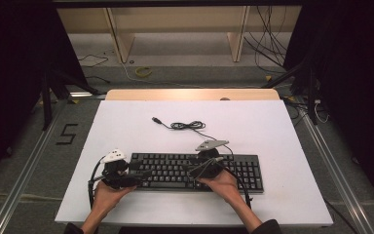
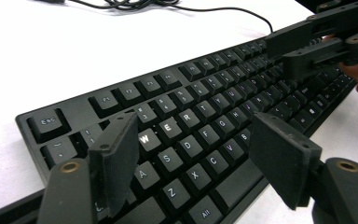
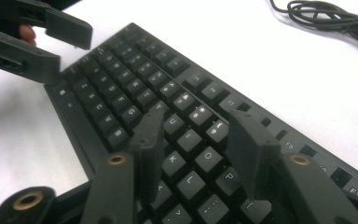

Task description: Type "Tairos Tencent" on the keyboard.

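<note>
The black keyboard (image 1: 195,171) lies flat near the front edge of the white table (image 1: 126,126), with the left gripper (image 1: 139,176) and right gripper (image 1: 187,168) both released, jaws spread empty above its keys.

Left hand-held gripper (image 1: 135,176) agape; right hand-held gripper (image 1: 191,168) agape.

Each hand carries a black tool. The left gripper (image 1: 137,176) has a white cap on top and a looping black cable; the right gripper (image 1: 191,170) bears a grey three-cornered plate and its own black cable. Their flat matt black jaws are fixed with brass-ringed screws. Dark sleeves (image 1: 268,227) cover the wrists.
</note>
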A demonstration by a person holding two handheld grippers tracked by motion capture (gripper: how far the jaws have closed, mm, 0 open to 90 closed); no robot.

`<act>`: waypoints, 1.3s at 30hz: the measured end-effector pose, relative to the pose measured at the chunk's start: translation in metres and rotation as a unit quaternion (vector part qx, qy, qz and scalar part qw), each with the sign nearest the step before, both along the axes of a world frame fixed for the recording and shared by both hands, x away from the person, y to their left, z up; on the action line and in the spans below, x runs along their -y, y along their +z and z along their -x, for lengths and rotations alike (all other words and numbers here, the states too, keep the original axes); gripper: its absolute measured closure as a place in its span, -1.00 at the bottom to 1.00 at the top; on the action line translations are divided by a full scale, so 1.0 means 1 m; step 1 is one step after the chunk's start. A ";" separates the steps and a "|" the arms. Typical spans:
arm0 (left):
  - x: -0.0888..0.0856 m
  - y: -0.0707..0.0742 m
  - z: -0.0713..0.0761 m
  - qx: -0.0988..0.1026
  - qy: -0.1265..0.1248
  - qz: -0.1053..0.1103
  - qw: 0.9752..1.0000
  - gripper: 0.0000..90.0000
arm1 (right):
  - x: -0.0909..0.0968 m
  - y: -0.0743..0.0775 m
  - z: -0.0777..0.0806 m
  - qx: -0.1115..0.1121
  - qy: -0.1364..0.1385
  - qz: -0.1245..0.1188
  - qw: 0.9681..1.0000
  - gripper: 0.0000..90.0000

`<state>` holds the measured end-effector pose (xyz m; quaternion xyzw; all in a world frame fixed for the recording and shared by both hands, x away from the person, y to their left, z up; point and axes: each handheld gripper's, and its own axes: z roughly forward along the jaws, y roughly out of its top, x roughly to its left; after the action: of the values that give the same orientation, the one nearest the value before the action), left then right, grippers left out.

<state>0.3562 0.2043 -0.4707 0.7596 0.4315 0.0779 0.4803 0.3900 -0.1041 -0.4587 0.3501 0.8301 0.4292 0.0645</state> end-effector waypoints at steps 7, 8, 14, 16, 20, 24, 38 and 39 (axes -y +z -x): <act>-0.003 -0.001 -0.003 -0.006 0.013 0.001 1.000 -0.16 | 0.003 0.005 0.004 0.003 0.001 -0.012 1.000 0.14; -0.003 -0.001 -0.003 -0.006 0.013 0.001 1.000 -0.14 | 0.003 0.006 0.004 0.003 0.002 -0.013 1.000 0.11; -0.007 -0.001 -0.004 -0.014 0.019 0.003 1.000 0.04 | 0.003 0.006 0.006 0.005 0.003 -0.014 1.000 0.03; -0.007 0.000 -0.004 -0.015 0.018 0.004 1.000 0.11 | 0.003 0.007 0.007 0.005 0.005 -0.016 1.000 0.00; -0.008 0.000 -0.004 -0.017 0.017 -0.001 1.000 0.29 | 0.004 0.008 0.010 0.008 0.009 -0.018 1.000 -0.04; -0.004 -0.001 -0.004 -0.019 0.010 -0.014 1.000 0.42 | 0.005 0.009 0.011 0.008 0.008 -0.021 1.000 -0.04; 0.004 -0.001 -0.006 -0.021 -0.014 -0.049 0.998 0.87 | 0.011 0.007 0.019 0.008 0.007 -0.027 1.000 -0.08; 0.004 -0.001 -0.006 -0.022 -0.015 -0.052 0.998 0.89 | 0.012 0.007 0.019 0.008 0.005 -0.027 1.000 -0.09</act>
<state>0.3625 0.2002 -0.4716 0.7914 0.4261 0.0768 0.4315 0.3707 -0.1159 -0.4518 0.3440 0.8197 0.4541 0.0595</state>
